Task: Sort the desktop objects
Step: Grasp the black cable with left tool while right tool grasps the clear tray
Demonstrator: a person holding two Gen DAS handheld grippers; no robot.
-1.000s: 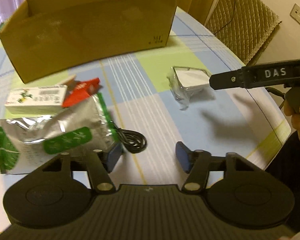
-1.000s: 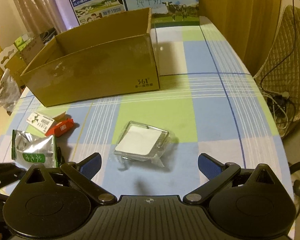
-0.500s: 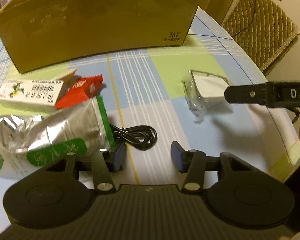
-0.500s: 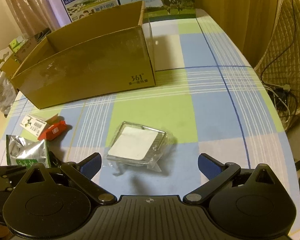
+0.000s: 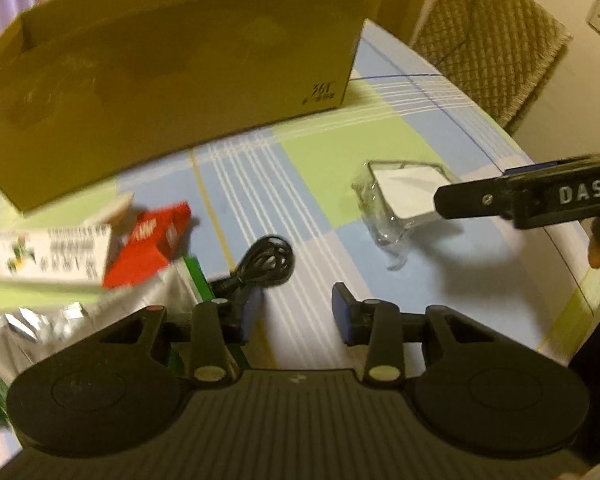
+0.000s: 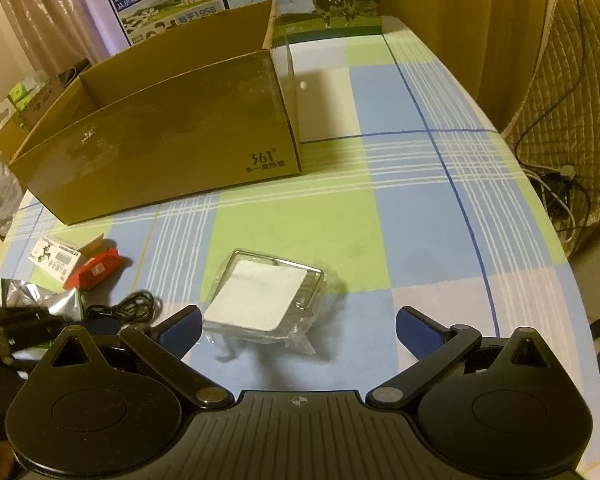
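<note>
Right tool (image 6: 298, 326), spread wide, nothing gripped, low over the clear-wrapped white pad (image 6: 264, 300) at its 12 o'clock; left tool (image 5: 296, 314), parted and unloaded, black cable (image 5: 266, 262) at 11; cardboard box (image 6: 172, 140) beyond on checked table (image 6: 400, 216).

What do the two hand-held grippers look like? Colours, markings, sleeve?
Both match: the left hand-held gripper and right hand-held gripper have black ribbed bodies, two round black discs, silver pivot screws and blue pads. From the left view, the right one's side reads "DAS" in white. The sleeve looks dark; no cables are visible on the grippers.
</note>
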